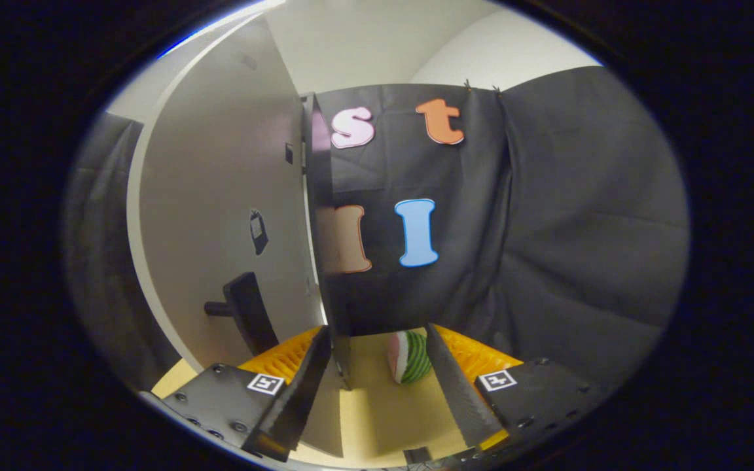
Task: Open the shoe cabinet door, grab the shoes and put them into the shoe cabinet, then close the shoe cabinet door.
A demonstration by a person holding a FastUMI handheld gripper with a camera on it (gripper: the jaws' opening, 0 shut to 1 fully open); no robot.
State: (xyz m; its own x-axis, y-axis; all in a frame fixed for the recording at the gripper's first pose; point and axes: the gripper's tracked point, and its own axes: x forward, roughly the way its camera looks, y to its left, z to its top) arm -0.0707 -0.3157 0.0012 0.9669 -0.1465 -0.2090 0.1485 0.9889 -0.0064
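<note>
My gripper (378,333) is open, its fingers wide apart. The shoe cabinet door (220,196) is a grey panel standing ahead and to the left, with a black handle (246,314) low on its face. The door's dark glossy edge (321,229) runs down to a lower corner between my fingers, close to the left finger (305,386); neither finger presses on it. A small item striped red, white and green like a watermelon slice (410,356) lies on the surface just inside the right finger (455,386). Whether it is a shoe I cannot tell.
A pale wooden surface (377,412) lies under the fingers. Black cloth (547,229) walls the booth ahead and to the right, with a white wall (364,46) above it. More dark cloth (95,261) hangs left of the door.
</note>
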